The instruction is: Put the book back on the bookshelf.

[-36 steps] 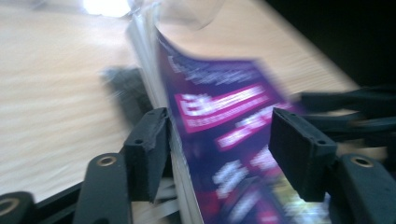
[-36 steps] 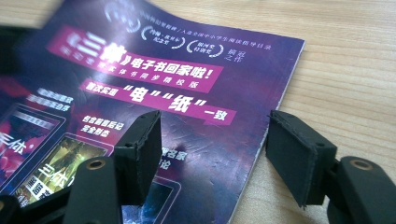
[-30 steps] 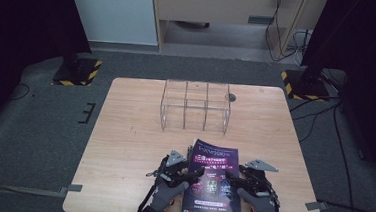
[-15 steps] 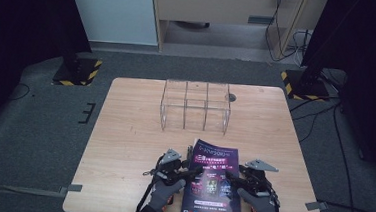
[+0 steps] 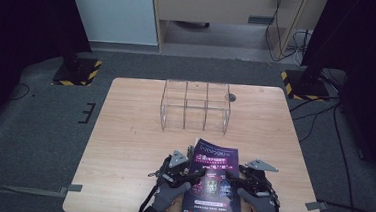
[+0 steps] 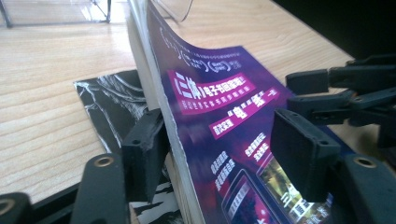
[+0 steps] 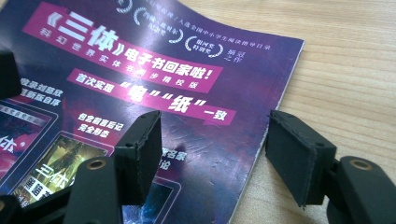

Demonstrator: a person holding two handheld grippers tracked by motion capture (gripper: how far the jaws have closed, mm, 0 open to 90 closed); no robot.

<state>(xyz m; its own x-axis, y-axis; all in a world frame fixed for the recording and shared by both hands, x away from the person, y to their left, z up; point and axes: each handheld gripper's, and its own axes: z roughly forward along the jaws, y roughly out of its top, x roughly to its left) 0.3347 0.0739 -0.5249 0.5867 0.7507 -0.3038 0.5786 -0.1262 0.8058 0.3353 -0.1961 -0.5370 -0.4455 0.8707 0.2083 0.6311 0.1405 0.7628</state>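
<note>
Desk (image 5: 123,146): light wood, with a clear acrylic three-bay organizer (image 5: 196,105) standing near the far edge, well apart from the work. Purple-covered magazine (image 5: 214,185) lies at the near edge of the desk between the two hands, its far end pointing toward the organizer; in the left gripper view its left edge (image 6: 154,93) stands raised and bowed, showing the page block, with a second, dark-printed magazine (image 6: 109,102) flat on the desk beneath it. Left tongs (image 6: 224,154): spread, straddling the lifted edge, one jaw under the cover, the other above the printed face; not yet pinching as far as I can tell. Right tongs (image 7: 217,158): spread, one jaw over the cover, the other out past the right edge above bare wood, nothing pinched. Risks, by my estimate: if the left tongs close on the cover sheet alone, the glossy sheet likely creases or tears at the spine while the page block sags away. If the lower jaw goes too deep it may catch the dark magazine as well and drag both. The right tongs could press the far side down and buckle the cover. A slick cover may also slip out of a shallow bite.
</note>
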